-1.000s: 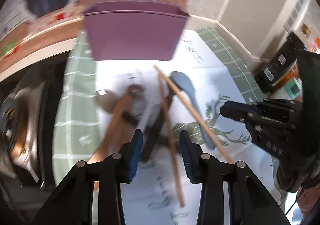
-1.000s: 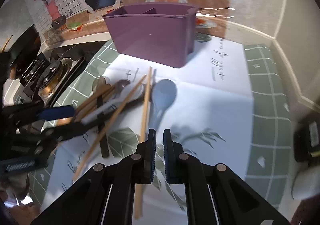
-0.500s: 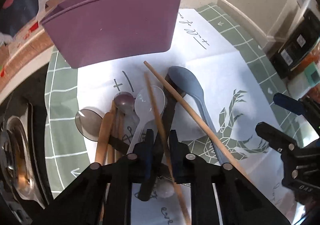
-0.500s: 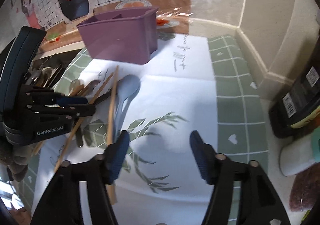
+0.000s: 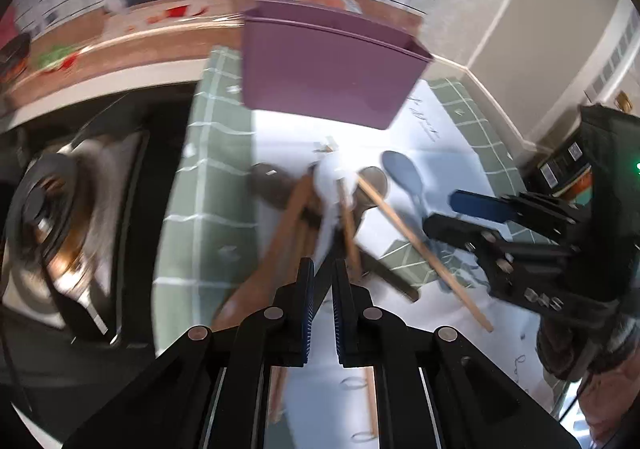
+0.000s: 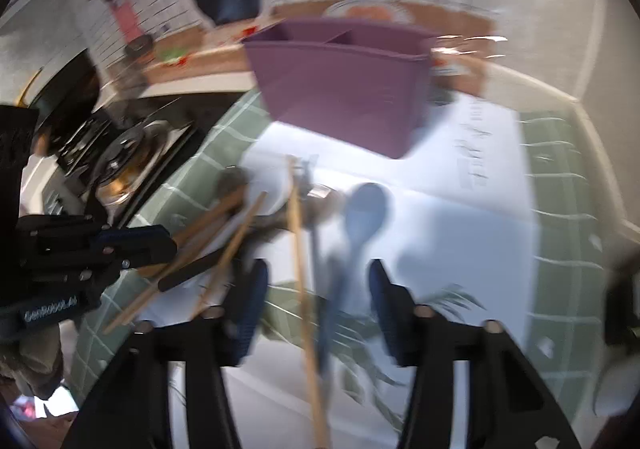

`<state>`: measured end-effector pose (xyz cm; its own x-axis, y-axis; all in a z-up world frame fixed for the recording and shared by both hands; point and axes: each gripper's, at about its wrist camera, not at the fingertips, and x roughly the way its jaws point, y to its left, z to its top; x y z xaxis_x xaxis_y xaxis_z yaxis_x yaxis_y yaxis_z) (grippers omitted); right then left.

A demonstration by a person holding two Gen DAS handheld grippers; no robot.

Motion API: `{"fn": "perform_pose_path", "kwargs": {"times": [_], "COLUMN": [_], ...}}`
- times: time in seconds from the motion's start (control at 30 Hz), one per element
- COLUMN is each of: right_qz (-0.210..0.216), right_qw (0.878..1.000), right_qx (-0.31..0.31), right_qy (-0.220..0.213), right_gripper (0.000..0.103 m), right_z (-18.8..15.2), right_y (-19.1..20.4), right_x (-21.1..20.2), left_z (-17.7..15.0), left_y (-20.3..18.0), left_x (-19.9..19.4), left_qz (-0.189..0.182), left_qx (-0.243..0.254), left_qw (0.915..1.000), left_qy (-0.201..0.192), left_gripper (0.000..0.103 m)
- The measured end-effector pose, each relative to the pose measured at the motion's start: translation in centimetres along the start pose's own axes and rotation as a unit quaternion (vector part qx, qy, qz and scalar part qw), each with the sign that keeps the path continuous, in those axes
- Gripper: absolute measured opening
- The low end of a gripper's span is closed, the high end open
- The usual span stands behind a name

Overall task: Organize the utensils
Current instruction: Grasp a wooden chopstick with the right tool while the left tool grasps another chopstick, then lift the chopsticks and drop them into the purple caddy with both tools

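Left claw point(image 5: 320, 281) is pinched tight on a thin dark handle point(image 5: 326, 261) in the utensil heap right at its tips, with the purple organizer point(image 5: 320, 77) further out past the pile. Right claw point(image 6: 316, 289) has just been closing but the jaws are apart. A wooden chopstick point(image 6: 300, 249) and the blue spoon point(image 6: 366, 209) run between them, neither pressed, organizer straight ahead.

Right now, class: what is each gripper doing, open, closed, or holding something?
Left gripper: closed on a dark utensil handle.
Right gripper: open, jaws just closing, astride the blue spoon, not gripping.
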<state>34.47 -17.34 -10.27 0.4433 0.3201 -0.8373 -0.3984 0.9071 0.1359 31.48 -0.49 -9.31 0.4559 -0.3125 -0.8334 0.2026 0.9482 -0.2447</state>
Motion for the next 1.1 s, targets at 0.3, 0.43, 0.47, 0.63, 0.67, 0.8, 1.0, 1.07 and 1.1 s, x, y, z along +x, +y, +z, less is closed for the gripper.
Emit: {"fn": "perform_pose_path", "kwargs": {"times": [0.3, 0.43, 0.47, 0.63, 0.67, 0.8, 1.0, 1.07, 1.1], "right_qz": [-0.011, -0.021, -0.016, -0.01, -0.008, -0.005, -0.013, -0.012, -0.012], "right_qw": [0.998, 0.996, 0.996, 0.998, 0.998, 0.999, 0.999, 0.999, 0.999], "right_qx": [-0.018, -0.011, -0.004, 0.005, 0.009, 0.025, 0.033, 0.04, 0.043], "right_qy": [0.064, 0.081, 0.082, 0.068, 0.064, 0.045, 0.026, 0.024, 0.023], "right_gripper": [0.021, 0.008, 0.006, 0.006, 0.006, 0.006, 0.006, 0.006, 0.006], "right_z": [1.9, 1.3, 1.2, -0.2, -0.5, -1.8, -3.3, -3.6, -3.8], "right_y": [0.7, 0.4, 0.3, -0.1, -0.2, -0.7, -0.9, -1.1, -1.2], "right_x": [4.6, 5.2, 4.9, 2.2, 1.5, -1.0, -2.9, -3.0, -3.1], "left_z": [-2.5, -2.9, -2.9, -2.9, -2.8, -2.0, 0.3, 0.9, 1.2], "left_y": [2.7, 1.9, 1.6, -0.6, -1.0, -2.3, -2.3, -2.3, -2.4], "left_x": [-2.0, -1.7, -1.5, 0.3, 0.9, 3.0, 5.6, 6.4, 6.6], "left_qz": [-0.009, -0.023, -0.028, -0.05, -0.049, -0.033, -0.029, -0.027, -0.027], "left_qx": [-0.026, -0.018, -0.015, 0.006, 0.009, 0.022, -0.015, -0.02, -0.022], "left_qw": [0.9996, 0.9994, 0.9991, 0.9968, 0.9963, 0.9946, 0.991, 0.9903, 0.9899], "left_qy": [0.006, 0.021, 0.026, 0.062, 0.069, 0.096, 0.13, 0.135, 0.137], "left_gripper": [0.011, 0.011, 0.012, 0.017, 0.019, 0.02, 0.028, 0.028, 0.028]}}
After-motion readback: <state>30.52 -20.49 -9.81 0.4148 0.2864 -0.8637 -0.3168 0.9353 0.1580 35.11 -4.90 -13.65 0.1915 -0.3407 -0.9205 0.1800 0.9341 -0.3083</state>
